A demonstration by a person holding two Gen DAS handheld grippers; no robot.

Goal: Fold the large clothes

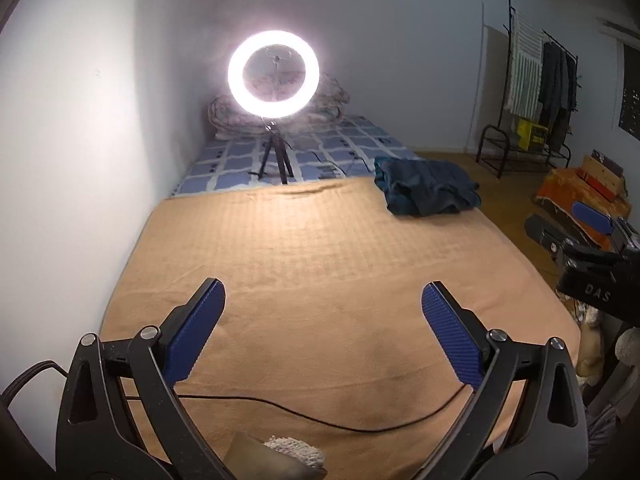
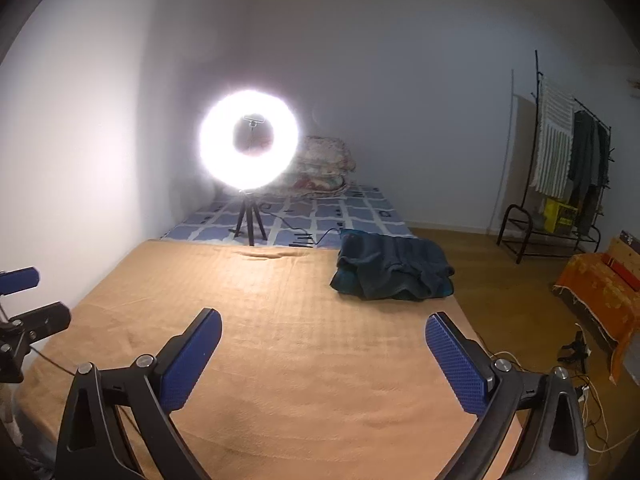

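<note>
A dark blue-green garment [image 1: 428, 188] lies folded in a loose pile at the far right corner of the tan blanket [image 1: 320, 264]; the right wrist view shows the garment [image 2: 394, 270] there too. My left gripper [image 1: 322, 296] hangs open over the near part of the blanket, with nothing between its blue pads [image 1: 196, 332]. My right gripper [image 2: 322, 326] is open as well, over the blanket's near right part, and holds nothing. Each gripper shows at the edge of the other's view: the right one [image 1: 592, 220], the left one [image 2: 18, 280].
A lit ring light on a small tripod [image 1: 274, 76] stands at the blanket's far edge on a blue checked sheet [image 1: 320, 152]. A black cable [image 1: 320, 420] crosses the near blanket. A white wall is left; wooden floor, a clothes rack [image 2: 560, 172] and an orange cloth [image 2: 604, 292] are right.
</note>
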